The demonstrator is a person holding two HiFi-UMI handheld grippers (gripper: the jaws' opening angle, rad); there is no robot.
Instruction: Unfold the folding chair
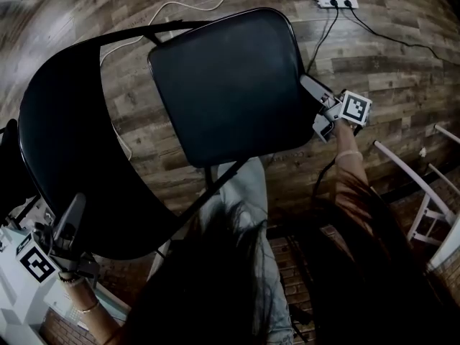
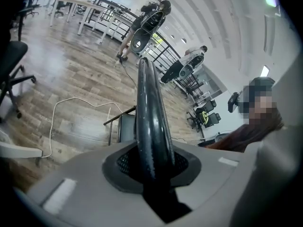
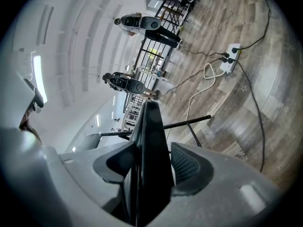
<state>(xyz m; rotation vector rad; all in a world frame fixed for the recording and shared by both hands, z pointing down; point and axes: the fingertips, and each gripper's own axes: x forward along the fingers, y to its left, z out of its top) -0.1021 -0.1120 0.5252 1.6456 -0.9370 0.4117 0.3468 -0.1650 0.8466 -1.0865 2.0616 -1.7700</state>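
A black folding chair stands partly opened on the wooden floor. In the head view its padded seat [image 1: 230,85] is tilted up at the middle and its curved backrest [image 1: 65,135] sweeps down the left. My left gripper [image 1: 72,213], at the lower left, is shut on the backrest's edge [image 2: 150,126], which runs up between the pads of that gripper [image 2: 152,170]. At the seat's right edge, my right gripper [image 1: 310,105] is shut on the seat rim [image 3: 150,136]. The rim stands upright between the pads of the right gripper [image 3: 152,171].
A white power strip [image 1: 336,0] with black plugs and a white cable [image 1: 187,6] lie on the floor beyond the chair. A white chair frame [image 1: 420,192] stands at the right. The person's legs [image 1: 244,207] are under the seat. Desks, an office chair [image 2: 12,70] and people show far off.
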